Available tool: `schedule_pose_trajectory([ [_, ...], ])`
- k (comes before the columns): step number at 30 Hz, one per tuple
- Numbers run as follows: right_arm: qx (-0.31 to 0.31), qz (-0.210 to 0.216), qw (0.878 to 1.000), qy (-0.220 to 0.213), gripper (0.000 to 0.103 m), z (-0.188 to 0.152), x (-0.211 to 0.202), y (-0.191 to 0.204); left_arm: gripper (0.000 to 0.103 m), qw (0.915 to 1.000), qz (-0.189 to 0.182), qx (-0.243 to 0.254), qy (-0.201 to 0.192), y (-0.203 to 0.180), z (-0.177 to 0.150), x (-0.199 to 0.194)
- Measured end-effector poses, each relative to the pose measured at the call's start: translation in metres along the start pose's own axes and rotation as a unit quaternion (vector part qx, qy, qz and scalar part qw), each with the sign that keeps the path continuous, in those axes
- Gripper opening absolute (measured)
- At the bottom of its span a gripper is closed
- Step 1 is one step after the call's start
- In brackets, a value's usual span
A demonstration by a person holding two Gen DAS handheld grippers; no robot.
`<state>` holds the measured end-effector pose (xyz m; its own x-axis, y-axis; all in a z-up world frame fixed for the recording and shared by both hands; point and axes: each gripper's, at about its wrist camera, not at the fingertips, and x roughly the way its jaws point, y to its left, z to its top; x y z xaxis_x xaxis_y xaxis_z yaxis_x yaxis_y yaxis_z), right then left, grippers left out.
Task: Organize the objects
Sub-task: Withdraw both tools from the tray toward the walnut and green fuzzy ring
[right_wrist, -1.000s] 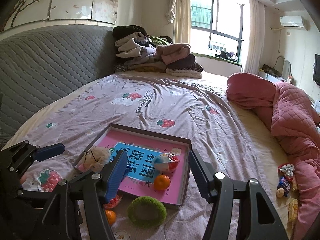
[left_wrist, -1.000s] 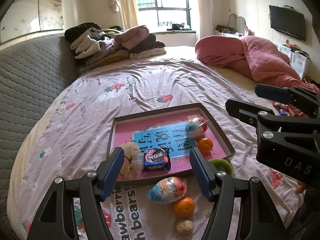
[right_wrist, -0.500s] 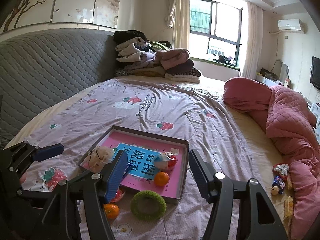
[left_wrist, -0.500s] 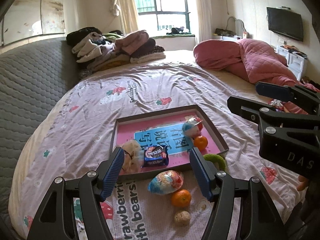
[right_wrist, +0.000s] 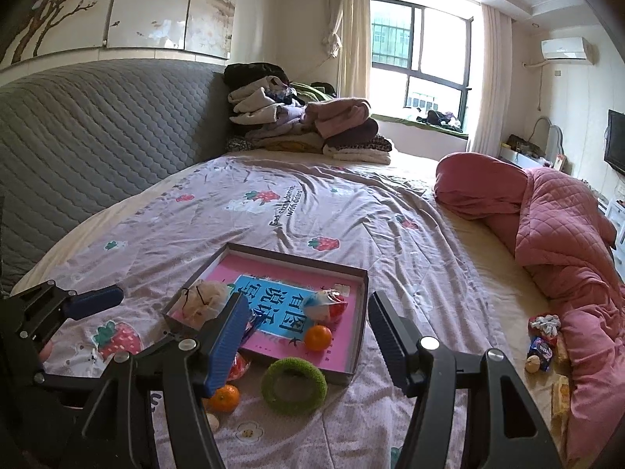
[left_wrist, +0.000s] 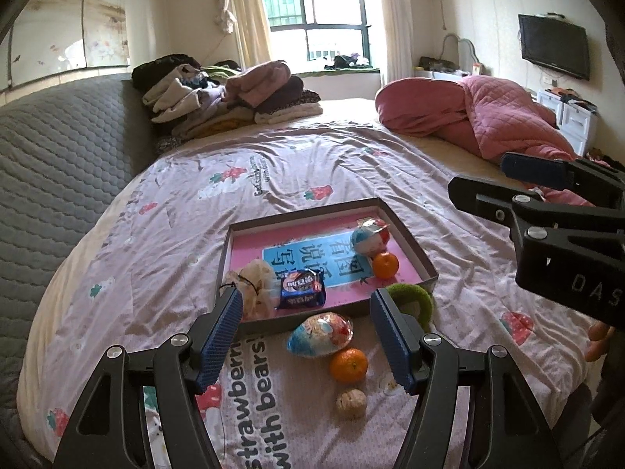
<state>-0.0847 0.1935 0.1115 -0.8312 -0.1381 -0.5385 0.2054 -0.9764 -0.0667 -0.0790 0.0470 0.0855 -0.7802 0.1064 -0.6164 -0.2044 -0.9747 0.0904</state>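
A shallow pink-lined box [left_wrist: 414, 246] [right_wrist: 363, 297] lies on the bed. In it are a beige mesh pouch [left_wrist: 254, 287], a blue snack packet [left_wrist: 302, 288], a round wrapped toy [left_wrist: 369, 236] and an orange [left_wrist: 385, 264]. In front of it lie a foil egg [left_wrist: 320, 334], a second orange [left_wrist: 348, 365], a walnut [left_wrist: 351, 402] and a green ring [right_wrist: 293, 385]. My left gripper [left_wrist: 308, 346] is open and empty above the egg. My right gripper [right_wrist: 308, 346] is open and empty above the green ring.
A strawberry-print sheet [left_wrist: 273, 179] covers the bed. Folded clothes [left_wrist: 222, 97] are piled at the far end by the grey headboard [right_wrist: 97, 125]. A pink quilt [right_wrist: 558, 234] lies at the right, with small snacks [right_wrist: 541, 346] beside it.
Both grippers have drawn back and risen a little, so the box and loose objects look smaller and farther. Both grippers stay open and empty.
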Motion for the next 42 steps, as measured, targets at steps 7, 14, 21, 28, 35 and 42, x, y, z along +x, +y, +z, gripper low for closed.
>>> schedule_pose_trajectory([
  [7, 0.000, 0.002, 1.000, -0.004, 0.063, -0.005, -0.008, 0.002, 0.069, 1.0000, 0.002, 0.001, 0.005, 0.001, -0.010, -0.004],
  [14, 0.003, 0.004, 1.000, -0.001, 0.063, -0.008, -0.012, 0.004, 0.069, 1.0000, 0.003, -0.002, 0.004, 0.004, -0.015, -0.007],
  [21, 0.006, 0.005, 1.000, 0.008, 0.063, -0.019, -0.011, 0.005, 0.069, 0.9999, 0.004, -0.001, 0.010, 0.004, -0.024, -0.008],
  [28, 0.010, 0.006, 1.000, 0.020, 0.063, -0.033, -0.008, 0.002, 0.069, 0.9998, 0.006, 0.003, 0.021, 0.002, -0.034, -0.003],
  [35, 0.014, 0.006, 0.999, 0.029, 0.063, -0.043, -0.004, -0.001, 0.069, 0.9993, 0.005, 0.008, 0.035, -0.003, -0.047, 0.006],
  [42, 0.009, 0.006, 0.999, 0.039, 0.063, -0.054, 0.001, 0.002, 0.069, 0.9986, 0.003, 0.015, 0.051, -0.009, -0.062, 0.016],
])
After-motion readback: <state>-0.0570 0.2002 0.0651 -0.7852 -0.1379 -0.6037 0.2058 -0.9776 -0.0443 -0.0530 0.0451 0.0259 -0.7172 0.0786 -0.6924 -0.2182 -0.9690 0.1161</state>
